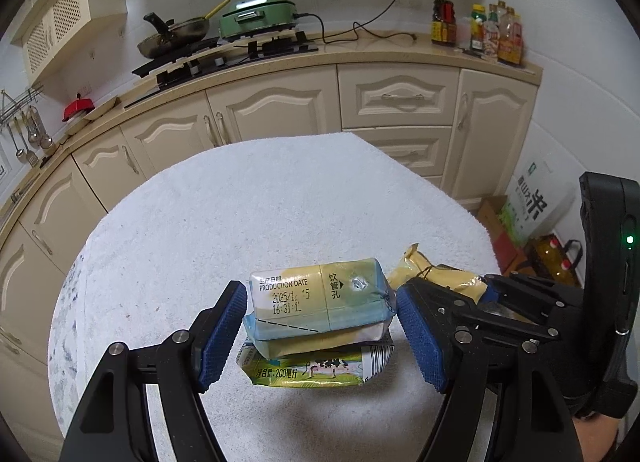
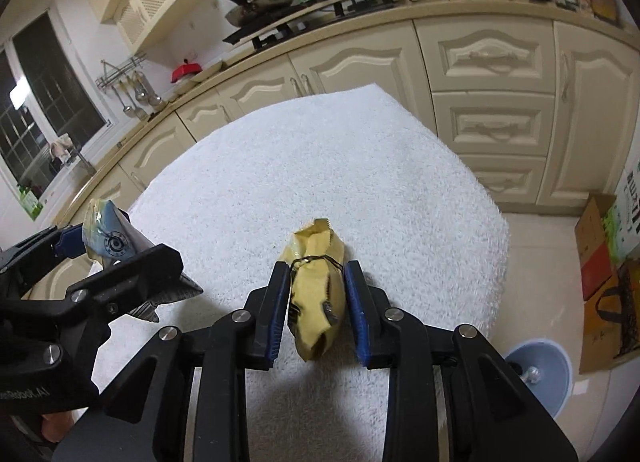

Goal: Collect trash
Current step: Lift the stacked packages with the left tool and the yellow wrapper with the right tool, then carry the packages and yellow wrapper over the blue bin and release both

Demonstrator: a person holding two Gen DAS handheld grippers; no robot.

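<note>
A crushed milk carton (image 1: pixel 320 314), yellow and pale blue with a printed production date, sits between the blue pads of my left gripper (image 1: pixel 320 326), which is shut on it just above the white towel (image 1: pixel 260 222). The carton's end also shows in the right wrist view (image 2: pixel 106 234). My right gripper (image 2: pixel 318 302) is shut on a crumpled yellow wrapper (image 2: pixel 316 290) with a black wire twist, low over the towel (image 2: pixel 320 166). The wrapper and right gripper also show at the right of the left wrist view (image 1: pixel 440 274).
The towel-covered table stands before cream kitchen cabinets (image 1: pixel 280 102) with a stove, a pan (image 1: pixel 172 34) and a green cooker (image 1: pixel 260 14). Cardboard boxes and bags (image 2: pixel 608 262) sit on the floor at right. A pale blue bin (image 2: pixel 536 374) stands beside the table.
</note>
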